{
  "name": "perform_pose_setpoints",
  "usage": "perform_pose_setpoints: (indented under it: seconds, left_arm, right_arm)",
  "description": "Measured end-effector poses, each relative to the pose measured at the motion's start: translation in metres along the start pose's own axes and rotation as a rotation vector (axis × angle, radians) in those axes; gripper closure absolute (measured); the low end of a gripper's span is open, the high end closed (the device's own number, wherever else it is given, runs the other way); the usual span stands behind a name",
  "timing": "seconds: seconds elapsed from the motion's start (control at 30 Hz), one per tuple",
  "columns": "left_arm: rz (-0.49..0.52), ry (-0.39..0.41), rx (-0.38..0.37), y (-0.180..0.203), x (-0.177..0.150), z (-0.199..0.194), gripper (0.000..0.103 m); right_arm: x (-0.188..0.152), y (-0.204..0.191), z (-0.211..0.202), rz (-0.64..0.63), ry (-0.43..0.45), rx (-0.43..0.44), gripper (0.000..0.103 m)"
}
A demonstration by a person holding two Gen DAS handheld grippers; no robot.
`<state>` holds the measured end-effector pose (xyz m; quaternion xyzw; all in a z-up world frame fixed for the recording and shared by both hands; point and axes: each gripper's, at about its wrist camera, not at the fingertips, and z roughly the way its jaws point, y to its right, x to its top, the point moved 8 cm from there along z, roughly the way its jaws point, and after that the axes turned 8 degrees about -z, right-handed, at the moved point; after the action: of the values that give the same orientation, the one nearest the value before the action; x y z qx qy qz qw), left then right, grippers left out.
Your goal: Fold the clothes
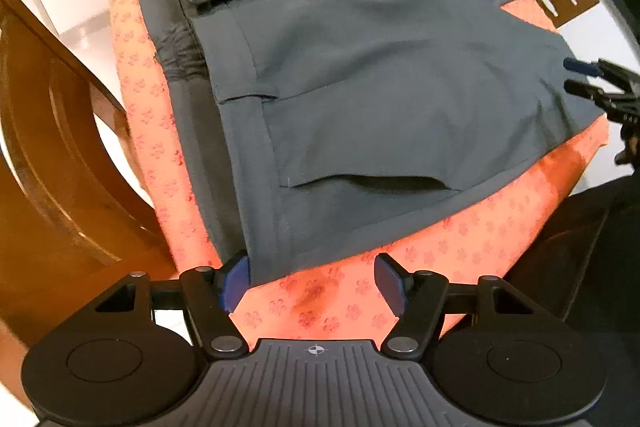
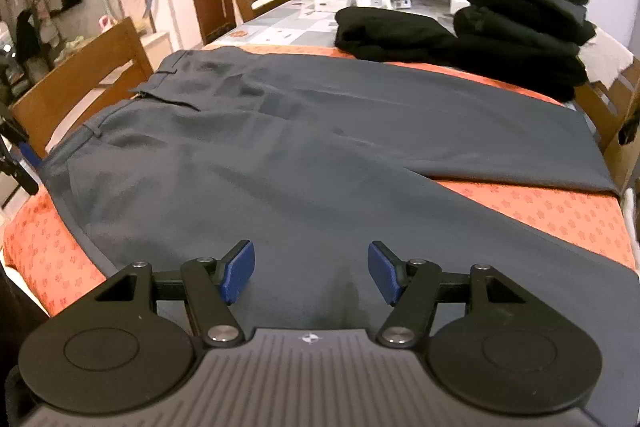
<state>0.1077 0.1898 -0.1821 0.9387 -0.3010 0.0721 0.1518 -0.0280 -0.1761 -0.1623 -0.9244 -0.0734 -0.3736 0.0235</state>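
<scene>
Grey trousers [image 2: 304, 155] lie spread flat on the bench [image 2: 552, 223], no fold made yet. My left gripper [image 1: 312, 281] hovers apart at the waistband corner, my right gripper [image 2: 311, 271] apart over a leg. Folded dark clothes [image 2: 520, 23] wait behind.

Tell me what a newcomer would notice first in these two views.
The grey trousers catch the eye first, spread flat across the orange cloth on the table, waistband toward the left gripper, whose jaws stand open at the waistband corner. Next comes the pile of black clothes stacked at the far right of the table. The right gripper hangs open over one trouser leg.
</scene>
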Motion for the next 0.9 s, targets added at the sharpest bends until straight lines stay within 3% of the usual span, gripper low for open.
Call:
perform_pose_setpoints:
  seconds: [0.2,0.33,0.63,0.8,0.9]
  left_arm:
    - [0.123,0.156,0.110,0.011,-0.005,-0.024,0.031]
    - [0.207,0.220,0.179,0.021,-0.007,-0.030,0.031]
    - [0.308,0.191,0.200,0.039,-0.018,-0.004,0.031]
    - [0.377,0.201,0.215,0.047,-0.022,0.006,0.030]
    - [0.370,0.215,0.207,0.050,-0.019,0.009,0.029]
  right_arm:
    - [0.003,-0.019,0.005,-0.128,-0.019,0.031,0.034]
    - [0.003,-0.042,0.010,-0.234,-0.034,0.105,0.034]
    - [0.001,-0.107,0.020,-0.468,-0.072,0.398,0.053]
    - [-0.003,-0.131,0.029,-0.584,-0.097,0.469,0.055]
    - [-0.012,-0.139,0.039,-0.673,-0.130,0.453,0.065]
